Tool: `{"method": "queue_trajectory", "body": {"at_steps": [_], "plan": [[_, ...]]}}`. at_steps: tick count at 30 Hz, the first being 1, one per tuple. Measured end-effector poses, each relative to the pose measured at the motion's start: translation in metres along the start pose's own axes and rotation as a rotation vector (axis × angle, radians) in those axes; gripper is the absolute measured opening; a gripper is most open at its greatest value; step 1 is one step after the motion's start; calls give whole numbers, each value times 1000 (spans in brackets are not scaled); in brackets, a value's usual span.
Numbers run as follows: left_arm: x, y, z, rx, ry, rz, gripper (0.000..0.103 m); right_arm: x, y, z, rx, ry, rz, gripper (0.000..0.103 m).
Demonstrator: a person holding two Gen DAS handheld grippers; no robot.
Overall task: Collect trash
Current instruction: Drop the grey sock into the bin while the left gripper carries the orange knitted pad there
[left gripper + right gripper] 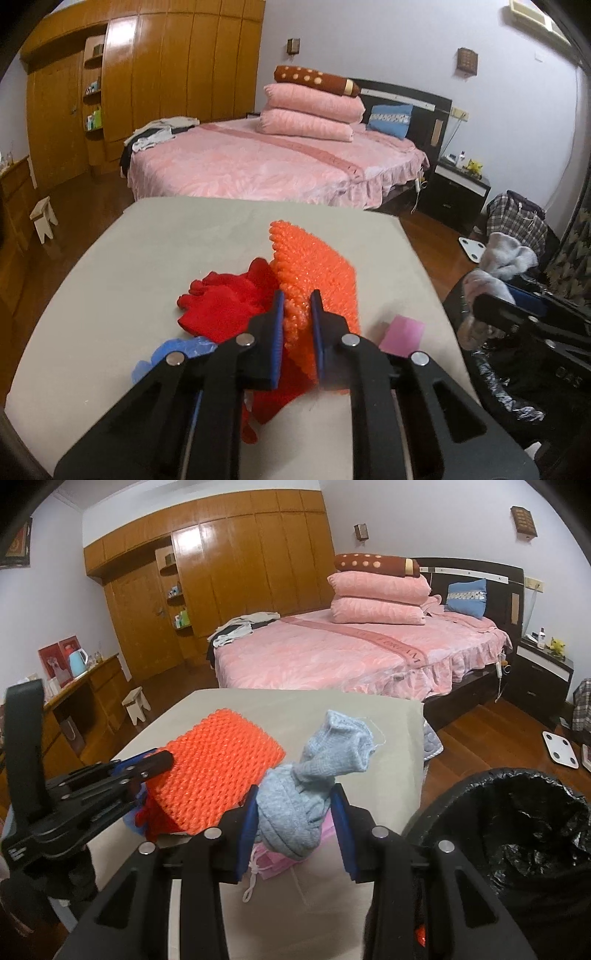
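My left gripper [297,306] is shut on the edge of an orange knitted mat [317,269] and holds it tilted up over the beige table [110,280]. The mat also shows in the right wrist view [218,771], with the left gripper [162,760] at its left edge. My right gripper [295,805] is shut on a balled grey sock [317,782], held above the table beside the black-lined trash bin [517,827]. A red glove [218,306], a blue plastic scrap [173,354] and a pink face mask [402,332] lie on the table.
The trash bin [509,387] stands at the table's right edge. A pink bed [351,650] lies behind the table, a wooden wardrobe [236,565] at the back left. A white scale [559,753] and a small stool [136,703] sit on the wooden floor.
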State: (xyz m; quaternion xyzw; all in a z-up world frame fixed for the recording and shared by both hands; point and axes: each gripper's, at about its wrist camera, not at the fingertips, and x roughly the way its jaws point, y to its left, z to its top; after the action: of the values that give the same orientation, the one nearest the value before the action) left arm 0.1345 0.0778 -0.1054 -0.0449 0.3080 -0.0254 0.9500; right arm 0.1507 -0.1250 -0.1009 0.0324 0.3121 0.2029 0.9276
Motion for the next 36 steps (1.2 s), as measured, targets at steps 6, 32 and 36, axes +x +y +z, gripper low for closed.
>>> {"method": "queue_trajectory", "body": {"at_steps": [6,32,36], "plan": [[-24,-12,2,5,-32,-16,13,-17,-7,3,14,-29,-6,39],[-42,-142,6,170,-56,-255,13,-116,-91,-5,72,-122,-216,39],[-37,-172,4,201,-48,-309,13,-128,-111,-10,92,-124,-268,39]]}}
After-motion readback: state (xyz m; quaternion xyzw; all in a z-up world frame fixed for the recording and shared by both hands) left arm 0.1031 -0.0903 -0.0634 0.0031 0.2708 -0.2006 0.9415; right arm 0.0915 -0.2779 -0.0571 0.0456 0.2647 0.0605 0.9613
